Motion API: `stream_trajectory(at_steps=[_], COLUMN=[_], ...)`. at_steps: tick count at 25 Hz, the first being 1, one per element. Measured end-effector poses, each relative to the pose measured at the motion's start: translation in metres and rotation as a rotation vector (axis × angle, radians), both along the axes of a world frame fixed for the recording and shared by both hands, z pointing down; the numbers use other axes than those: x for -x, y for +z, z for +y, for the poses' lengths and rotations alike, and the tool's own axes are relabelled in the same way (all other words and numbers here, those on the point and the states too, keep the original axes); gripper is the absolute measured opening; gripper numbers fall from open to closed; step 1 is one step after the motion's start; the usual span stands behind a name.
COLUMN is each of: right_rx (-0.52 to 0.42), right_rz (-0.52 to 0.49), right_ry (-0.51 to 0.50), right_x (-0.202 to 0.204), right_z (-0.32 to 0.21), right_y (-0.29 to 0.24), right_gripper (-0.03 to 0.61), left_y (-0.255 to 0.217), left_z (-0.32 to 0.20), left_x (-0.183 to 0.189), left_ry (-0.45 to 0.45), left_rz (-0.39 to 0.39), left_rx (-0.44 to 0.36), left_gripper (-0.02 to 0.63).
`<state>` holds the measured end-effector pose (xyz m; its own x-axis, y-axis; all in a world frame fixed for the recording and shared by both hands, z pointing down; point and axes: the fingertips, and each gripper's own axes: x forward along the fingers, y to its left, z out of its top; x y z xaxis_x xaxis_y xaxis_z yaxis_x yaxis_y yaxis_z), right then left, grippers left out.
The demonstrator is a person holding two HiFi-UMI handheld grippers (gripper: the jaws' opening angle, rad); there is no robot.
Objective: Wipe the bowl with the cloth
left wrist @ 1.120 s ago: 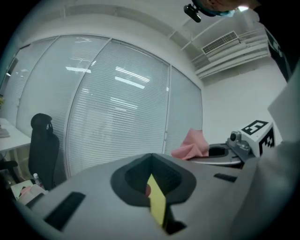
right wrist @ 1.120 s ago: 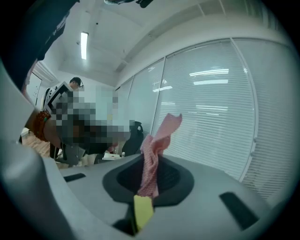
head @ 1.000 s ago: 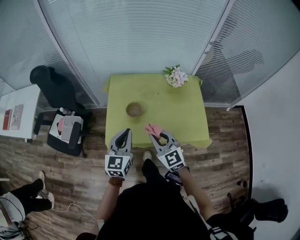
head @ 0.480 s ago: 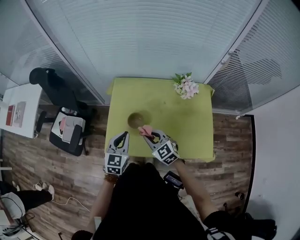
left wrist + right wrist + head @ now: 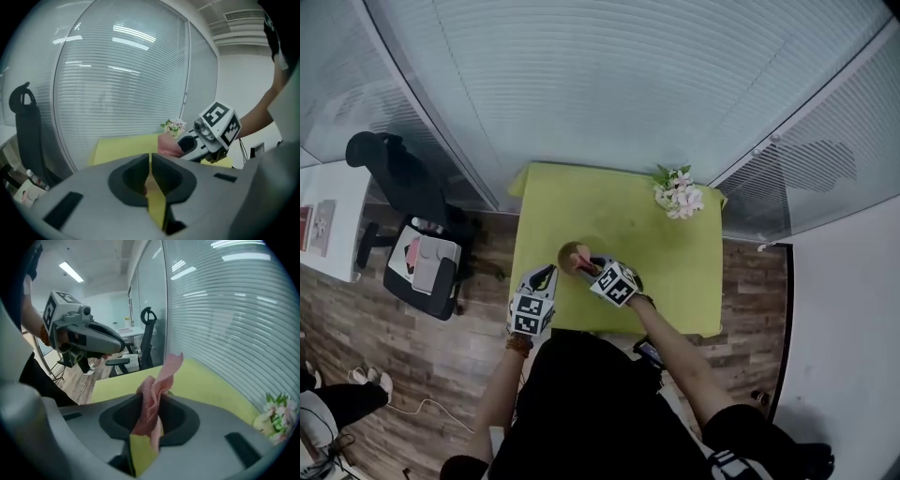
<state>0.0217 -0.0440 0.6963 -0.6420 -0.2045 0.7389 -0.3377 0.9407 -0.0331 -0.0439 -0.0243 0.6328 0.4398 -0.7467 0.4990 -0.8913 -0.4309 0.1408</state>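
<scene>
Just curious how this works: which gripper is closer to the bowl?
The right gripper: its jaws, opening with the cloth between them, reach the bowl; the left gripper sits shut, apart, to its left.

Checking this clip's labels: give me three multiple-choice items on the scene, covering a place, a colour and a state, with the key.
1. Where do the flowers stand? A in the bowl; B on the table's far right corner; C on the floor.
2. What colour is the cloth? A blue; B white; C pink.
3. The left hand-held gripper's jaws are: A together, empty; B wide apart; C closed on the cloth.
Key: 1 B, the head view shows them at that corner; 2 C, it shows pink; 3 A, no gap shows between them.
</scene>
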Motion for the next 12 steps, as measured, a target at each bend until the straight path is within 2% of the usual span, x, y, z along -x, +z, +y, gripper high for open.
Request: stream_trajectory(at_steps=[4, 7, 10, 12], right_rx=[0.026, -0.023, -0.062, -0.06], right_rz=[0.1, 0.17, 0.236, 0.262], right_ry=[0.006, 0.028, 0.04, 0.04], right_x=[0.013, 0.013, 0.009, 0.005], right_z=[-0.015, -0.031, -0.035, -0.038], right_y=[0.031, 0.045, 0.054, 0.059], right_gripper=[0.118, 0.145, 0.203, 0.267], left_y=[0.032, 0.051, 0.066, 0.076], left_z=[-0.013, -0.024, -0.025, -0.03], left_x=[0.011, 0.014, 0.017, 0.019], left_ry=[0.016, 0.015, 0.013, 0.017], left_rz=[0.034, 0.063, 0.094, 0.102], left_rx=[0.051, 0.087, 0.129, 0.154], left_gripper=[0.009, 0.009, 0.009, 0.009])
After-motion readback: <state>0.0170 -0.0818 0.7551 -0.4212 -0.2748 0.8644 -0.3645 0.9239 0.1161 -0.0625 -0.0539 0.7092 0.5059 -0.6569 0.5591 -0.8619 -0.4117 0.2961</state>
